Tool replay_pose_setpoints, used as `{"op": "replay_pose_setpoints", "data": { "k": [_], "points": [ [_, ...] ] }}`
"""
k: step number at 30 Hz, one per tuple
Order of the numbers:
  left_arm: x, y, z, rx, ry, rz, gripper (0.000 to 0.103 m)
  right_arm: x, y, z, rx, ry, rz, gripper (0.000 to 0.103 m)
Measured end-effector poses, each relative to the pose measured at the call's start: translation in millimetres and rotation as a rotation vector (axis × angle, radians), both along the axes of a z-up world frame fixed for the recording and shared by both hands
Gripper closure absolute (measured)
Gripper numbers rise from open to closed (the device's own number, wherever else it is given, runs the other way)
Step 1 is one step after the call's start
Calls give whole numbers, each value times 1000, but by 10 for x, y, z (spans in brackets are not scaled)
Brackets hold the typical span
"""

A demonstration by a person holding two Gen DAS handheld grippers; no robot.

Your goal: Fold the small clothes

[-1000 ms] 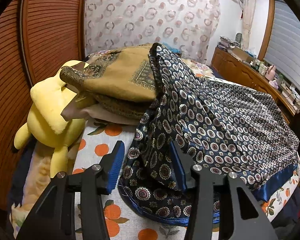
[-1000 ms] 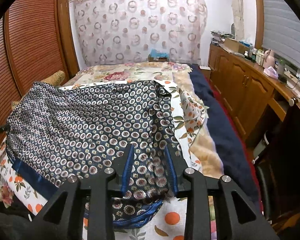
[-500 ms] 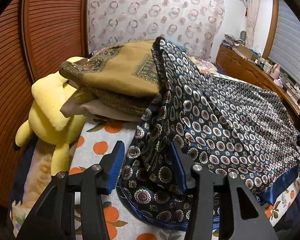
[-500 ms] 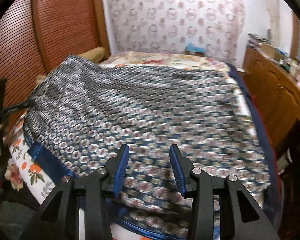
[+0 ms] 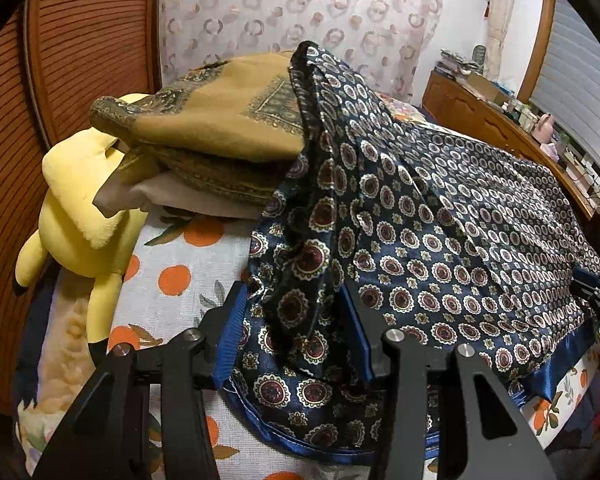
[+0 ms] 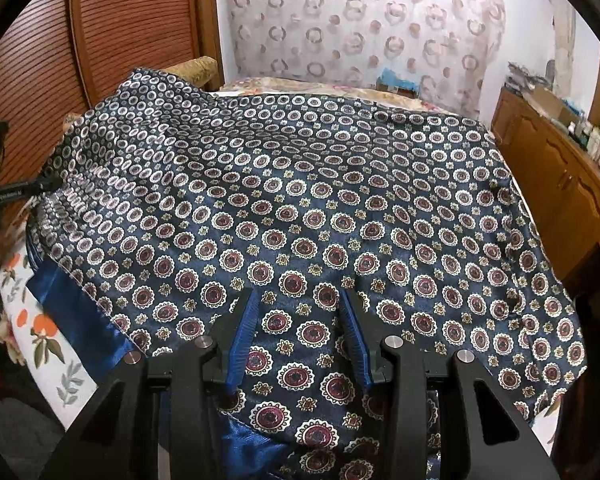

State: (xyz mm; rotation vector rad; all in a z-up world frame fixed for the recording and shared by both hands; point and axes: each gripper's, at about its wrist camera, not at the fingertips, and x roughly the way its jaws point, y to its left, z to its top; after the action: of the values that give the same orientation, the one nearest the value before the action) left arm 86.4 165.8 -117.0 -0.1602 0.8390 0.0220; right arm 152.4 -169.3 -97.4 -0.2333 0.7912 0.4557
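A: Looking at the patterned navy cloth (image 6: 332, 208), it lies spread across the bed (image 5: 180, 264), and its far corner rides up over the folded tan pile (image 5: 220, 128) at the head end.

B: Is either tool holding it?

A: Not that I can tell. The left gripper (image 5: 296, 332) has its jaws parted with a bunched fold of the cloth standing between them, and the pads look clear of it. The right gripper (image 6: 300, 332) is likewise spread over the cloth's near edge, just beside the blue hem (image 6: 76, 312), with fabric below the gap, not pinched.

B: So what could go wrong?

A: The cloth looks slick and satiny. If the left jaws close on that loose bunch, I'd expect them to catch several layers or only a thin ridge, and the fold would come out crooked or slip free.

B: And the corner on the pile?

A: Pulling the cloth toward the near side could drag the tan pile over, perhaps onto the yellow plush toy (image 5: 80, 208) beside it. Uneven pulls from the two tools would skew the hem too.
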Motion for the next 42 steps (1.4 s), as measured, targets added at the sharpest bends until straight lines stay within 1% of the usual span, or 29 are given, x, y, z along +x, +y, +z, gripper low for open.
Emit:
{"op": "replay_pose_setpoints", "data": {
  "k": [5, 8, 10, 14, 16, 18, 19, 20, 21, 22, 23, 25, 27, 29, 31, 34, 37, 41, 42],
  "points": [
    [58, 1, 18, 13, 12, -3, 55, -15, 34, 116, -6, -9, -1, 59],
    [93, 20, 63, 32, 0, 4, 55, 4, 61, 164, -10, -13, 4, 58],
    [138, 45, 72, 32, 1, 8, 55, 28, 58, 126, -6, -12, 5, 58],
    [284, 89, 35, 38, 28, 0, 55, 60, 81, 154, -8, -14, 6, 57],
    [287, 84, 28, 47, 28, -4, 54, 39, 69, 64, -2, -14, 6, 57],
    [291, 78, 29, 52, 31, -10, 53, 34, 70, 74, 0, -15, 5, 57],
    [279, 74, 30, 51, 29, -15, 56, 48, 78, 90, 0, -16, 4, 57],
    [257, 67, 35, 33, 18, -37, 76, 16, 73, 40, 1, -17, 3, 57],
    [239, 64, 41, -1, 11, -60, 87, -19, 54, -8, 3, -18, 3, 57],
    [226, 71, 54, -37, 5, -75, 96, -8, 53, -3, 7, -17, 3, 57],
    [204, 69, 80, -51, -7, -75, 99, -12, 50, -25, 11, -16, 3, 57],
    [148, 24, 180, -75, -51, -94, 99, -18, 30, -40, 16, -14, 4, 57],
    [96, -17, 321, -141, -91, -111, 99, -4, 15, -37, 27, -11, -1, 57],
    [66, -114, 483, -135, -136, -131, 99, 17, -38, -26, 45, -10, -33, 57],
    [68, -261, 673, -142, -182, -178, 99, 31, -108, 0, 78, -8, -40, 57],
    [165, -479, 903, -131, -223, -230, 99, 26, -207, 56, 93, -28, -58, 57],
    [300, -689, 1103, -147, -258, -289, 99, 3, -305, 125, 93, -58, -76, 57],
    [514, -1183, 1368, -151, -292, -389, 99, -28, -475, 218, 116, -84, -102, 57],
    [587, -1366, 1430, -149, -295, -423, 99, -40, -510, 230, 118, -91, -111, 57]
  ]
}}
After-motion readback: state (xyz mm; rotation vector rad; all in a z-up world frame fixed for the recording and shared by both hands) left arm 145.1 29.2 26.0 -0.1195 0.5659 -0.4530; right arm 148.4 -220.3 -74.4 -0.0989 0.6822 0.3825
